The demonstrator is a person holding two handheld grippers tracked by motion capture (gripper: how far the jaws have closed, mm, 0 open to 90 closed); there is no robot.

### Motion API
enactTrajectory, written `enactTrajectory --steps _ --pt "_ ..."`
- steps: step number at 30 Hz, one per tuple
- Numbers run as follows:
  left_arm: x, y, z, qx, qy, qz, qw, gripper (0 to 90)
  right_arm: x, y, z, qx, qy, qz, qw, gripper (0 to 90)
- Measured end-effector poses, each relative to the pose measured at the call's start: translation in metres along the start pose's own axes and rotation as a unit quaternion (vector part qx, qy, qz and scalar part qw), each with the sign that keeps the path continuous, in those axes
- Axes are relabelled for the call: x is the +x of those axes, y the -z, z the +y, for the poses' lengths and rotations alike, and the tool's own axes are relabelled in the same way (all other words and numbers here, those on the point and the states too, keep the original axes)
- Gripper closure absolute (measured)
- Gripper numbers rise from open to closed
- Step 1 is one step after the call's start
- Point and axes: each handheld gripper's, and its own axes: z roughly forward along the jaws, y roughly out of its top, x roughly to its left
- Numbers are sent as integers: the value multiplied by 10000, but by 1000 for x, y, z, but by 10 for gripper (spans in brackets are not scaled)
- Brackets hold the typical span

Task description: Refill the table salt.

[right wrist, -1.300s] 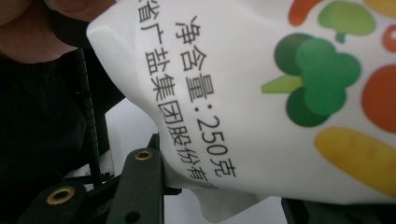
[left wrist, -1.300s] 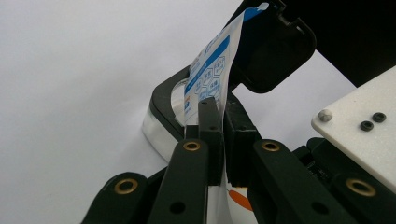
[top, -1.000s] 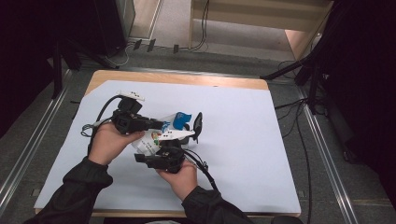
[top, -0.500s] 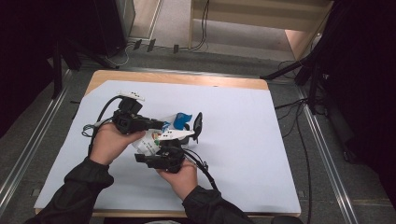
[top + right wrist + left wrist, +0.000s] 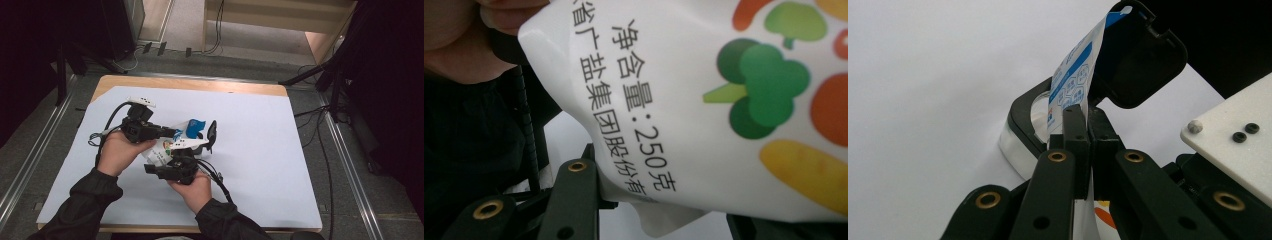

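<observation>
Nearest the person, both dark sleeves come in from the bottom edge of the high view and bend toward each other over the middle of the white table cover [image 5: 280, 165]. The right hand [image 5: 192, 187] lies palm up, fingers wrapped under its tool, so the right gripper [image 5: 177, 155] points away from the body and a little to the left. Its jaws are clamped on the lower body of a white printed bag [image 5: 167, 147]; in the right gripper view the bag [image 5: 704, 100], with black lettering and vegetable pictures, presses against the left jaw and bulges between the two.

Just beyond and to the left, the left hand [image 5: 117, 152] cups its tool from beneath with the wrist turned inward, and the left gripper [image 5: 172, 133] points level toward the right. Its jaws are pressed together on the flattened upper part of the bag; in the left gripper view [image 5: 1087, 145] the two black pads meet with the blue-and-white sheet [image 5: 1073, 82] pinched between them.

Directly past the left gripper's tips stands a black container [image 5: 202, 145] with a pale base, its hinged lid [image 5: 212, 134] raised upright. The blue top edge of the bag [image 5: 195, 125] reaches over the container's opening, just in front of the lid.
</observation>
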Motion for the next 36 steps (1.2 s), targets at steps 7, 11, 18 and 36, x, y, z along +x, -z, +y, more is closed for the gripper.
enactTrajectory --steps 7,11,18,36 --pt "0 1 0 -38 -25 73 10000 900 0 -1 0 -10 -28 24 10000 613" --pt "0 1 0 -37 -40 99 9999 900 -1 -1 0 -24 -96 50 9999 622" --pt "-1 2 0 -33 -53 95 9999 900 -2 0 -1 -61 -229 114 9997 637" --pt "1 0 -1 -29 -63 23 10000 900 -3 0 -1 -9 -128 47 9999 636"
